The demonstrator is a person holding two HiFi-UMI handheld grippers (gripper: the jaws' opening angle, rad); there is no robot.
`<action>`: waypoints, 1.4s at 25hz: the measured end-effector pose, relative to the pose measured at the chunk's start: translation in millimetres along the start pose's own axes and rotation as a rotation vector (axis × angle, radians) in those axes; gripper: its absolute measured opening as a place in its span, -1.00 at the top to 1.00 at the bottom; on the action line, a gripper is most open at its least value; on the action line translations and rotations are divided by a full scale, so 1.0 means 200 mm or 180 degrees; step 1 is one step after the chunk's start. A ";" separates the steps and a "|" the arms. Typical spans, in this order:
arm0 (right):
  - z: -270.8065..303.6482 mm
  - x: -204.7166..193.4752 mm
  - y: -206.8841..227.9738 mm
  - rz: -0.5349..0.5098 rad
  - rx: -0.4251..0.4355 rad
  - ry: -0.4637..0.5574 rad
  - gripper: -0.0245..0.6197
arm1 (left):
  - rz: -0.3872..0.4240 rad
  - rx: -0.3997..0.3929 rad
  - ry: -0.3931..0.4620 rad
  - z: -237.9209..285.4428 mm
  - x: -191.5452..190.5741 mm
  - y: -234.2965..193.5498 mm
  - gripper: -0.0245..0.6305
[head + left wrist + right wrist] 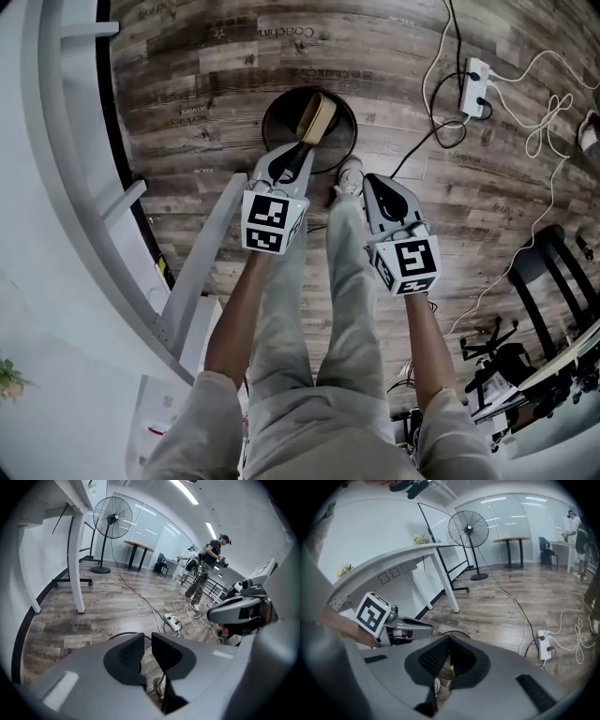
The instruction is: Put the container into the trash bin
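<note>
**Item: container** [317, 117]. Tan, flattish, lying tilted inside the trash bin [272, 108]. It leans toward the far side of the round black rim, and neither tool touches it. The bin stands on the wood-plank floor [469, 206], just ahead of the person's shoe [349, 175].

**Item: left gripper** [296, 155]. Held above the near edge of the bin and pointing down at it. Its own view shows the left gripper [146, 641] with its jaws a narrow slit apart. Only floor and an arc of the bin's rim show in the gap, so it carries nothing.

**Item: right gripper** [370, 183]. Held beside the left one, nearer the shoe and off to the side of the bin. Its own view shows the right gripper [449, 641] with jaw tips together and nothing clamped.

**Surroundings.** A white desk leg [202, 253] slants past on the left. A power strip [476, 86] with trailing white and black cables lies well apart on the right. A pedestal fan [111, 513] and another person [206, 569] stand far across the room.

**Step in hand (judgement).** The drop looks complete, since the container sits within the rim and both tools are empty. This reads as the moment of clearing away after release.

**Next move (judgement).** Little is called for:
- Draw the left tool up and back without catching the rim.
- Check that the container is properly down in the bin and not propped on its edge. How deep it sits cannot be told from above.
- If it is perched, a light push from the left tool's tip should settle it.
</note>
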State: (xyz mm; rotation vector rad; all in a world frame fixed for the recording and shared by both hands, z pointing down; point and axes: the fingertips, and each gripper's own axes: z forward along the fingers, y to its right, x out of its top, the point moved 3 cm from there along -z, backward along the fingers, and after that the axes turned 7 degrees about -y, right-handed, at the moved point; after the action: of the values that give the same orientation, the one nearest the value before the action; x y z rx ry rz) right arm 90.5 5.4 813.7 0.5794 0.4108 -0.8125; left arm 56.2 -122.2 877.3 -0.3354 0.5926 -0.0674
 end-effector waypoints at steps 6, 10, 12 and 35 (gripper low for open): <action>0.01 0.02 -0.05 -0.0024 0.0026 0.0002 0.88 | -0.0098 0.0035 0.0121 -0.17 0.02 0.00 0.89; 0.01 0.03 -0.09 -0.0017 0.0037 -0.0001 0.88 | -0.0212 0.0047 0.0196 -0.27 0.02 -0.01 0.89; 0.01 0.03 -0.12 -0.0024 0.0044 -0.0002 0.88 | -0.0283 0.0048 0.0243 -0.33 0.02 -0.01 0.89; -0.44 0.55 -0.28 -0.0268 -0.0089 0.0511 0.88 | -0.0033 0.0094 0.0868 -0.87 0.52 0.12 0.89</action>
State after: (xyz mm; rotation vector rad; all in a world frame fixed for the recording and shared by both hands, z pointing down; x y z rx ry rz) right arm 105.7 -32.0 668.2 0.6065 0.5960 -0.8421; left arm 43.8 -167.6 678.2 -0.3026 0.8592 -0.1330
